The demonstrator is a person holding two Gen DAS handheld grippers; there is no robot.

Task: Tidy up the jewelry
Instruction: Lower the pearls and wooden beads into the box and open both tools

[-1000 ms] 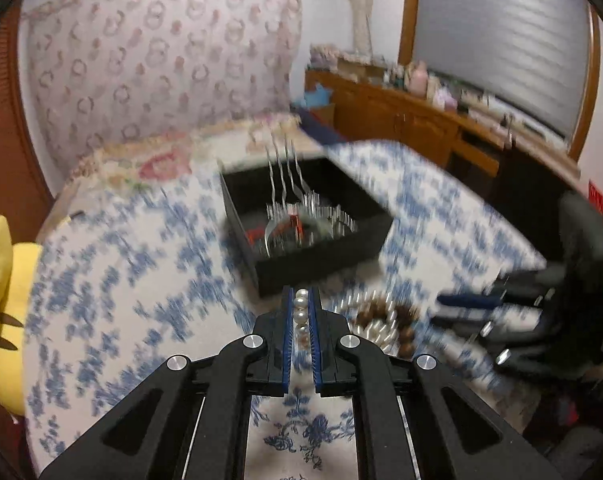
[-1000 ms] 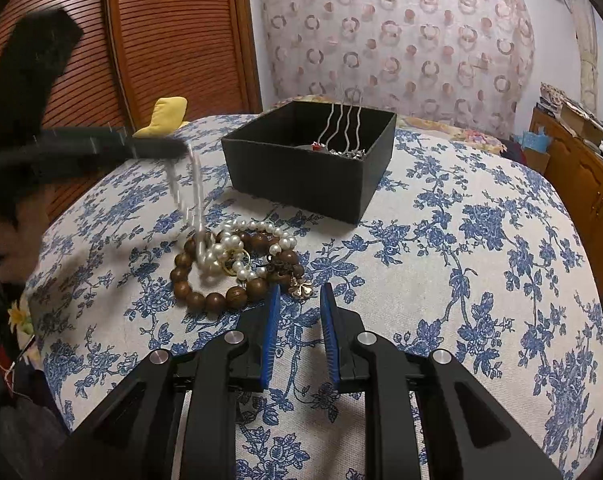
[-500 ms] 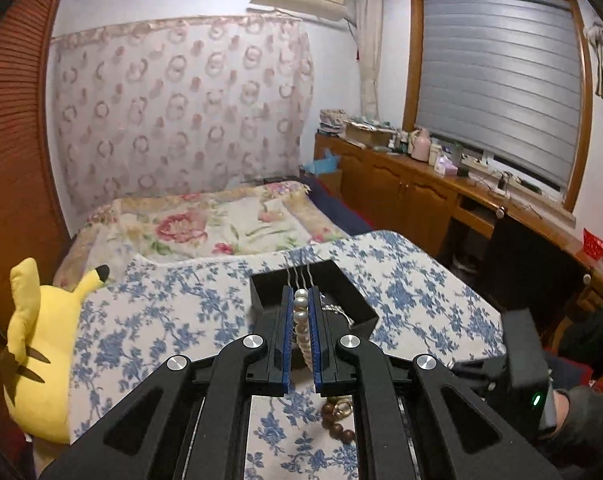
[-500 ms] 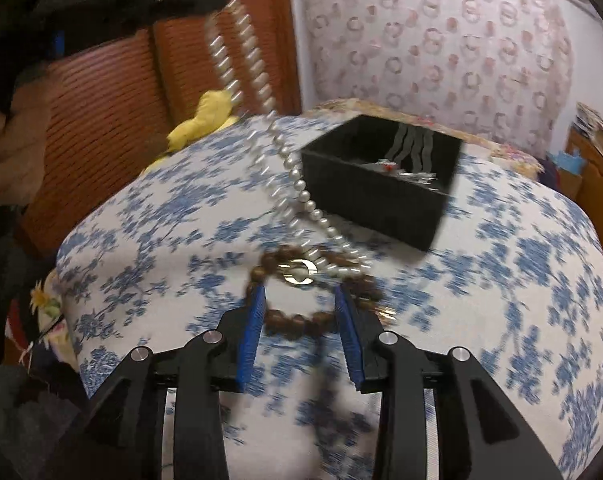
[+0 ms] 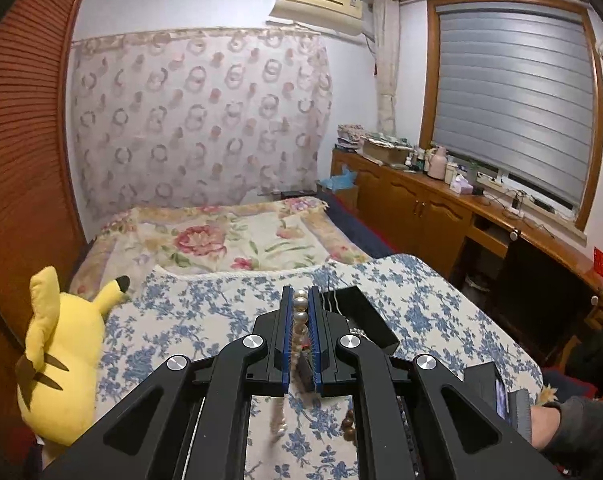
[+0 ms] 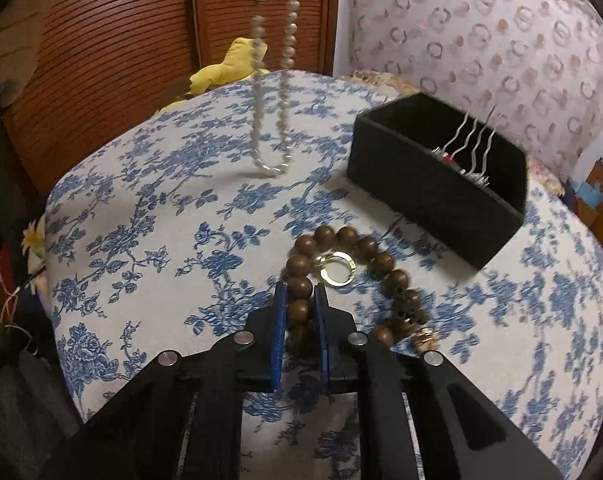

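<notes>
While our left gripper [image 5: 300,320] clamps the pearl necklace [image 6: 270,92] aloft and our right gripper [image 6: 299,312] closes on the wooden bracelet [image 6: 341,276], the dangling loop could snag the black box [image 6: 437,184].

Glossy pearl necklace [image 6: 286,44], matt wooden bead bracelet [image 6: 301,286] (polished gold ring [image 6: 338,269] inside), printed cloth tablecloth [image 6: 149,216].

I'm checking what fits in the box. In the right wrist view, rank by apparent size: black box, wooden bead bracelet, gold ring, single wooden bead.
1. Black rectangular box
2. Brown wooden bead bracelet, nearer the camera
3. Gold ring
4. Single wooden bead, close to the ring
</notes>
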